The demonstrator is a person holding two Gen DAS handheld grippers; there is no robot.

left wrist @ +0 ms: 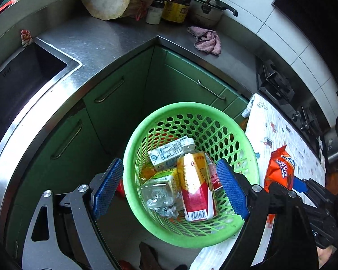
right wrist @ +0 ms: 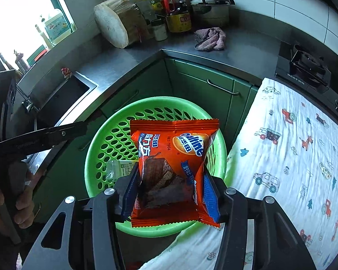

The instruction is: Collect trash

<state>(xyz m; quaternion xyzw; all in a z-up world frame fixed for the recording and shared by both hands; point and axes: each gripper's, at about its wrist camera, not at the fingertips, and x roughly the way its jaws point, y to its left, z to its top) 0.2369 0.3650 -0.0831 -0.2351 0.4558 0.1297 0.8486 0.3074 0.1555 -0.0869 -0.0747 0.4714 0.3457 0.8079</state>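
Note:
A green perforated basket point(left wrist: 216, 117) holds a red and yellow bottle point(left wrist: 195, 186), a milk carton point(left wrist: 166, 153) and a clear square bottle point(left wrist: 157, 191). My left gripper point(left wrist: 169, 186) is open, its blue pads either side of the basket's near rim. My right gripper point(right wrist: 171, 189) is shut on an orange Ovaltine snack packet point(right wrist: 171, 157) and holds it above the basket point(right wrist: 115, 139). The packet also shows in the left wrist view point(left wrist: 279, 168) at the right.
The basket sits by a patterned cloth surface point(right wrist: 293, 157) in front of green cabinets point(left wrist: 115, 103). A steel counter point(left wrist: 106, 42) carries a sink point(left wrist: 18, 85), a chopping block point(right wrist: 117, 22), bottles point(right wrist: 175, 11), a pot point(right wrist: 210, 9) and a pink rag point(right wrist: 210, 39). A stove point(right wrist: 304, 67) is at the right.

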